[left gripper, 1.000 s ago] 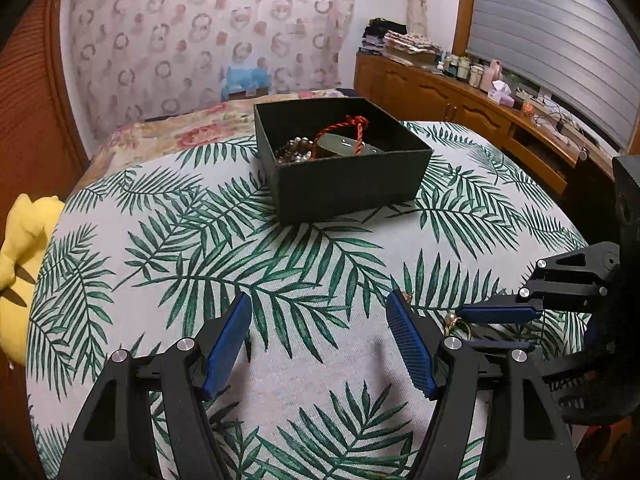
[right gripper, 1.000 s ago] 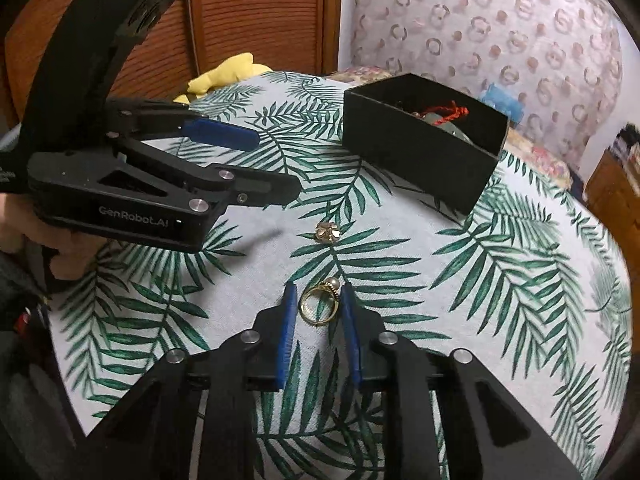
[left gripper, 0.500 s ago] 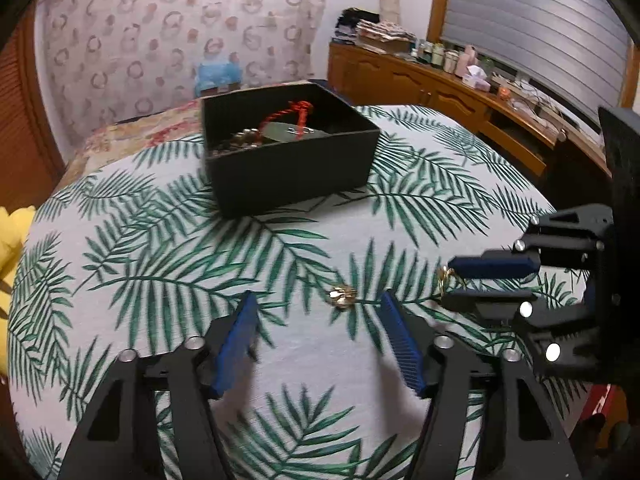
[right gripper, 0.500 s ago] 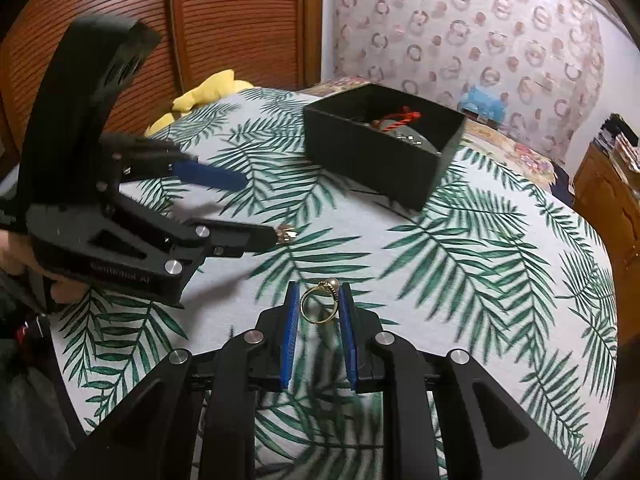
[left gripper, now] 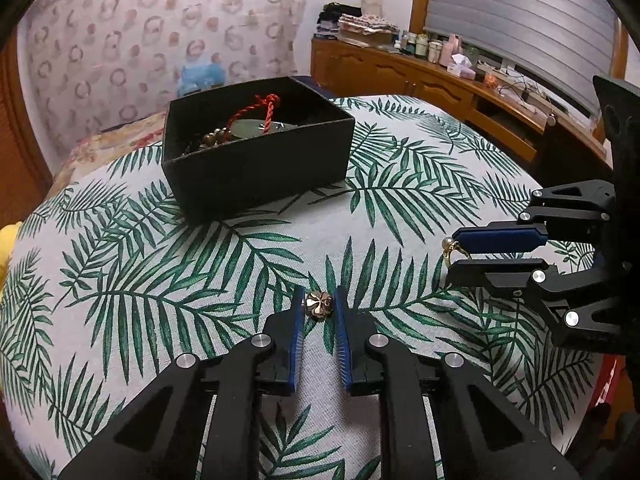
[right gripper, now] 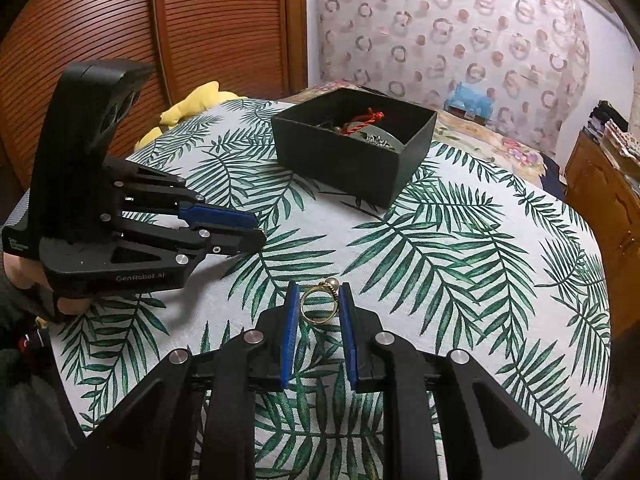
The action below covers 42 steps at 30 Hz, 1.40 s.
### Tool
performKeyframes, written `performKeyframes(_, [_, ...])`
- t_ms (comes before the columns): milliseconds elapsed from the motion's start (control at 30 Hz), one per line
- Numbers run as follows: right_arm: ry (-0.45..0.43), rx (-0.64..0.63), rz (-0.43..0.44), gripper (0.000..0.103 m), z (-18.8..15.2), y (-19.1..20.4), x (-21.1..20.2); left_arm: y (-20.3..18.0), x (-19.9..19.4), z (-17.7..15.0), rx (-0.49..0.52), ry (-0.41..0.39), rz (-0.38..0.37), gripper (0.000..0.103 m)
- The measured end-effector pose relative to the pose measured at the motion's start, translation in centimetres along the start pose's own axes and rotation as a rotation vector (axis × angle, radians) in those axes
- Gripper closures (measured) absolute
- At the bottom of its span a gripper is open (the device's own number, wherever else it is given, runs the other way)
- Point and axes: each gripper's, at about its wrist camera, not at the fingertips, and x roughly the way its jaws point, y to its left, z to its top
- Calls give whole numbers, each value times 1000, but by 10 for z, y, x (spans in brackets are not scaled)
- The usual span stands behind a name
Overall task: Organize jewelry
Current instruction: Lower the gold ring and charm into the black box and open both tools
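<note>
L gripper (left gripper: 318, 308) pinching tiny hard charm (left gripper: 318, 305); R gripper (right gripper: 319, 307) clamping light, slippery ring (right gripper: 319, 307) by band; box (left gripper: 256, 168) at 12.

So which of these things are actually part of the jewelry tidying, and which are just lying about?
Part of the job:
- gold pearl ring, held by the right gripper
- small flower-shaped piece, between the jaws of the left gripper
- black box, with jewelry in it

Just lying about:
- yellow plush toy
- bottles on the sideboard
- folded cloths
</note>
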Motion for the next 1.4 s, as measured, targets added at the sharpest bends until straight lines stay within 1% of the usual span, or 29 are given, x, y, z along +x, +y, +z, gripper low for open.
performKeyframes(100, [-7, 3, 0, 81, 3, -2, -1, 0, -4, 1, 0, -16, 5, 90])
performKeyframes(233, [-22, 6, -6, 81, 15, -7, -1, 4, -11, 9, -7, -42, 18, 90])
performKeyframes(367, [-60, 14, -27, 81, 37, -16, -4, 10, -18, 21, -14, -68, 36, 90])
performKeyframes(567, [-94, 30, -50, 81, 63, -30, -1, 19, -30, 37, -16, -105, 55, 90])
performKeyframes(800, [-125, 45, -59, 81, 97, -42, 14, 28, -35, 48, -21, -126, 68, 90])
performKeyframes(1033, [-129, 107, -27, 81, 132, -58, 36, 36, -36, 62, -20, -134, 98, 90])
performKeyframes(1100, [-127, 106, -30, 81, 139, -59, 41, 38, -37, 65, -23, -137, 104, 90])
performKeyframes(1167, [-129, 100, -50, 81, 145, -59, 45, 42, -35, 68, -31, -137, 106, 90])
performKeyframes(1267, [-119, 105, -51, 81, 148, -60, 50, 46, -31, 74, -39, -141, 115, 90])
performKeyframes(1333, [-114, 111, -53, 77, 146, -61, 52, 48, -29, 79, -44, -143, 121, 90])
performKeyframes(1367, [-115, 112, -53, 70, 145, -61, 52, 49, -27, 80, -46, -143, 122, 90])
performKeyframes(1400, [-117, 112, -52, 70, 143, -62, 51, 49, -25, 82, -49, -143, 125, 90])
